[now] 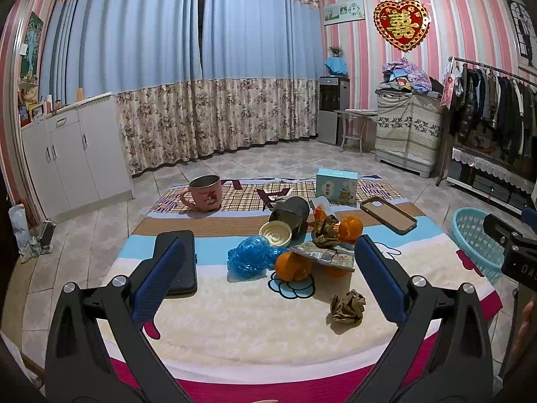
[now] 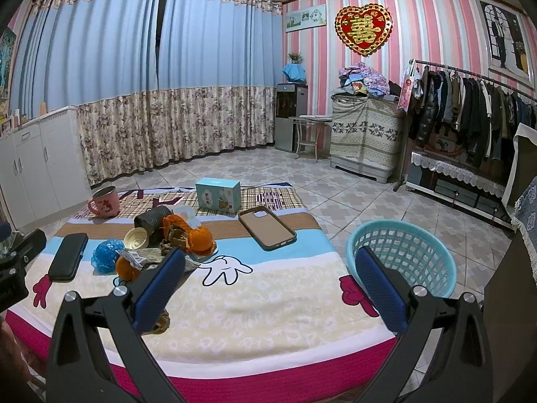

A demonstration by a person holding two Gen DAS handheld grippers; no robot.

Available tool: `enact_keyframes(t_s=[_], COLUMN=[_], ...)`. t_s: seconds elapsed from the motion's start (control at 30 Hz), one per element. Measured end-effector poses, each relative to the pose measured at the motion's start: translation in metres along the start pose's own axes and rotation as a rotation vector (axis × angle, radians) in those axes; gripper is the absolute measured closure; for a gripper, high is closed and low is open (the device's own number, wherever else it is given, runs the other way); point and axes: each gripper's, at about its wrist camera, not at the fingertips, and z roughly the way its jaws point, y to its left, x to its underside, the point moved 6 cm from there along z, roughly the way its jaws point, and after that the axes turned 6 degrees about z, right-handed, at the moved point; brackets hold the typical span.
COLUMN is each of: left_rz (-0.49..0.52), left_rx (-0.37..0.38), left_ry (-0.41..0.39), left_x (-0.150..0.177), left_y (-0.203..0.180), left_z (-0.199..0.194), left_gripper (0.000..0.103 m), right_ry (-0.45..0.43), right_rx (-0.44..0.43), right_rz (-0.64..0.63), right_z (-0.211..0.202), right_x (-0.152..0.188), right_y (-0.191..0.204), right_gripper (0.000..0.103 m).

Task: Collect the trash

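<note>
A cluster of trash sits mid-table on a cartoon-print cloth. A crumpled blue plastic bag lies at its left edge, just beside orange peel pieces. A flattened, printed wrapper rests across the peels, tilted. Behind it sits a crumpled brown paper ball beside another orange peel. A second brown paper ball lies apart — nearer the table's front edge. A dark cylindrical can lies on its side, its cream-coloured end facing forward. A pale blue mesh basket stands on the tiled floor just beside the table's right side — nothing visible inside it.
</note>
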Motion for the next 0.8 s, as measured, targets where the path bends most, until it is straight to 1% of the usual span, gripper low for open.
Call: enact_keyframes(t_s=[0.8], left_rz=[-0.001], left_rx=[-0.005], left_ry=[-0.001], left_x=[-0.0002], left_y=[0.0066], left_z=[-0.0002], left_gripper=[0.005], right_ry=[0.000], right_rx=[0.003], right_rz=[-0.003], right_z=[-0.0003], right_x=[0.0013], right_y=[0.0015], right_gripper=[0.004])
